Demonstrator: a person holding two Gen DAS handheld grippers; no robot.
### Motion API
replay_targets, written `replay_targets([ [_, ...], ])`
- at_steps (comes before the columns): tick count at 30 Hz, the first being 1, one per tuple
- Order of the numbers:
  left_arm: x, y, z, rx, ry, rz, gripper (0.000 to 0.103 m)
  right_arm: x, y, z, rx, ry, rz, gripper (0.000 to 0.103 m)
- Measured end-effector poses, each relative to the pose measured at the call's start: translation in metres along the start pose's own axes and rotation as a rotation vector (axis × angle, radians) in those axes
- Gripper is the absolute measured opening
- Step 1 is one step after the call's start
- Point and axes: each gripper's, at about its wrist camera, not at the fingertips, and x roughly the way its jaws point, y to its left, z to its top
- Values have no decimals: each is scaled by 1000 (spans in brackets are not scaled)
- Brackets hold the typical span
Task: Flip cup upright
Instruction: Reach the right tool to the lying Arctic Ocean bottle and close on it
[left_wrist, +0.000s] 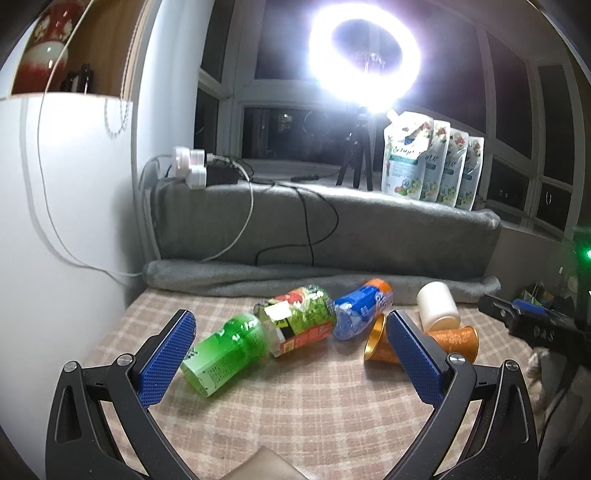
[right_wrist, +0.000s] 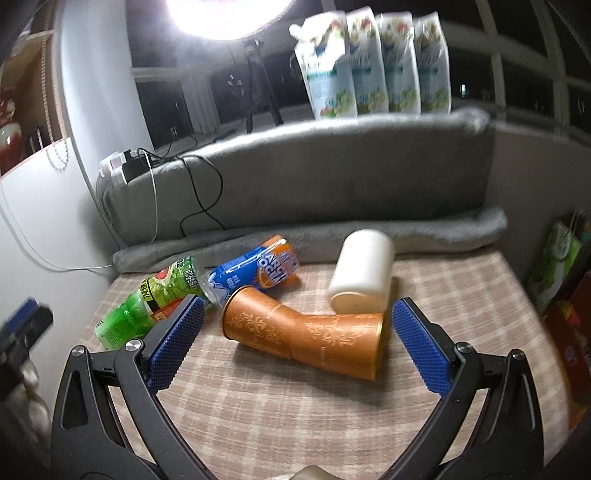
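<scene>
At lower left of the right wrist view, green bottle lies toppled. Centre frame: two orange cups on their sides, apparently nested base to base. Right gripper gapes wide, empty, straddling them for a grasp. Left gripper likewise spread, holding nothing.

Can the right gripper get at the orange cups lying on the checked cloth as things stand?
Probably yes. The right gripper is open, the orange cups lie on their sides straight ahead between its fingers, with nothing in front. The white cup crowds them behind.
</scene>
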Motion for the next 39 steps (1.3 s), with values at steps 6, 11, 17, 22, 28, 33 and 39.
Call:
replay_targets([
  [6, 6, 7, -10, -5, 39, -14, 102, 49, -1, 19, 78, 120, 66, 103],
  [11, 11, 15, -18, -10, 59, -1, 102, 87, 3, 35, 152, 215, 116, 103],
  [17, 13, 30, -25, -22, 98, 24, 102, 140, 3, 51, 286, 343, 145, 90],
  [22, 16, 42, -27, -55, 107, 40, 102, 181, 0, 52, 412, 457, 159, 87],
  [28, 19, 56, -29, -91, 100, 48, 102, 220, 1, 48, 495, 535, 129, 81],
  [33, 21, 65, -30, -104, 102, 63, 102, 242, 2, 47, 546, 569, 102, 76],
  [39, 21, 71, -31, -113, 102, 76, 102, 260, 6, 47, 579, 585, 94, 76],
])
